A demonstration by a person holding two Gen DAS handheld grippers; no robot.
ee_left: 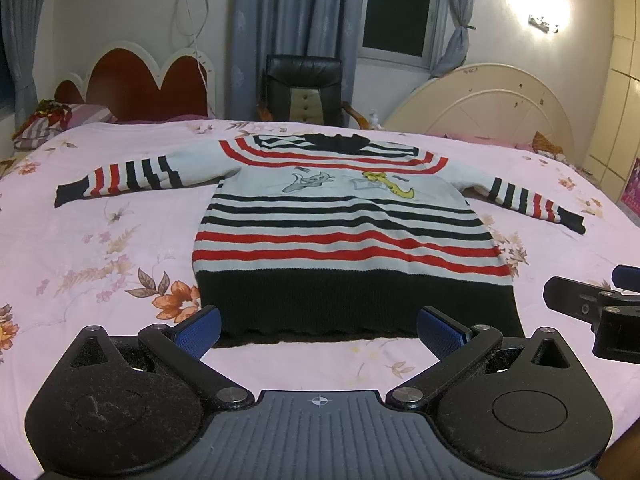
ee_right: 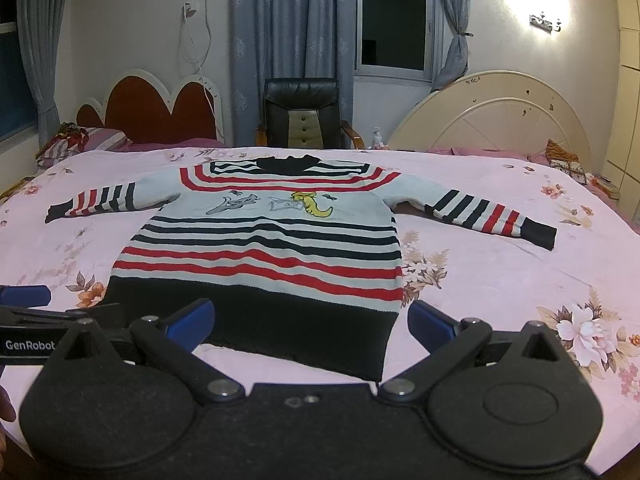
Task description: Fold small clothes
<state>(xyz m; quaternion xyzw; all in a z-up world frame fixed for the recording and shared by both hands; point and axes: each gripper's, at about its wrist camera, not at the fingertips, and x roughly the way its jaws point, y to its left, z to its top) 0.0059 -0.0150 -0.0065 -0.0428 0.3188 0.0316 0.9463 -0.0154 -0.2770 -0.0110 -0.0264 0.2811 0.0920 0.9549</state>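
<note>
A bed with a pink floral sheet fills both views, its far edge meeting 2 headboards, a red scalloped one at the far left corner and a cream arched one at the far right. Between them stand grey curtains and a black chair just beyond the far edge.

The sweater lies flat and face up in the middle of the bed, collar toward the far edge, black hem toward the near edge. Both sleeves are spread out sideways toward the left and right edges. It is white with red and black stripes and a cartoon print across the chest.

A striped pillow sits at the far left corner.

The left tongs hover over the near edge at the hem, blue fingers spread wide, holding nothing. The right tongs hover just beside them toward the sweater's right hem corner, likewise wide open and empty. Each shows at the edge of the other's view.
</note>
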